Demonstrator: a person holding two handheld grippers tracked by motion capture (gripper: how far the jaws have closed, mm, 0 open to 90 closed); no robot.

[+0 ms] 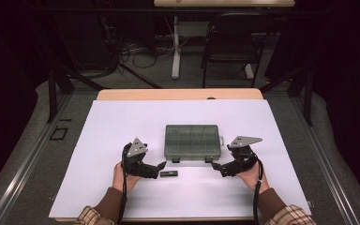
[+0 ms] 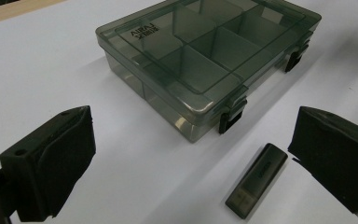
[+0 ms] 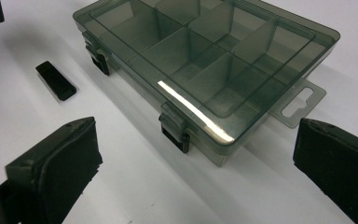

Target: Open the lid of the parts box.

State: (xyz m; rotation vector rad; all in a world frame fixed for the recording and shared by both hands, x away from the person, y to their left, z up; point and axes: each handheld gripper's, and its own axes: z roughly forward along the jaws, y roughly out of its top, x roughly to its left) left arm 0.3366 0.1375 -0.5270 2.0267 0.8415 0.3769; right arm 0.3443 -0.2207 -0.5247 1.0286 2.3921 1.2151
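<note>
A smoky transparent compartment box [image 1: 192, 141] lies closed at the middle of the white table cover, with two dark latches on its near side. The same box [image 2: 205, 56] has several empty compartments under its lid [image 3: 205, 60]. A small flat dark bar [image 1: 168, 174] lies just in front of the box's left latch; it shows as a translucent stick [image 2: 257, 180] between my left jaws and farther off [image 3: 56, 80] in the right gripper view. My left gripper [image 1: 160, 166] is open, low beside the bar. My right gripper [image 1: 215, 166] is open near the right latch [image 3: 175, 126].
The white cover [image 1: 122, 122] spans most of the wooden table, with bare room left, right and behind the box. Beyond the far edge stand a chair [image 1: 234, 42], a table leg [image 1: 176, 47] and floor cables.
</note>
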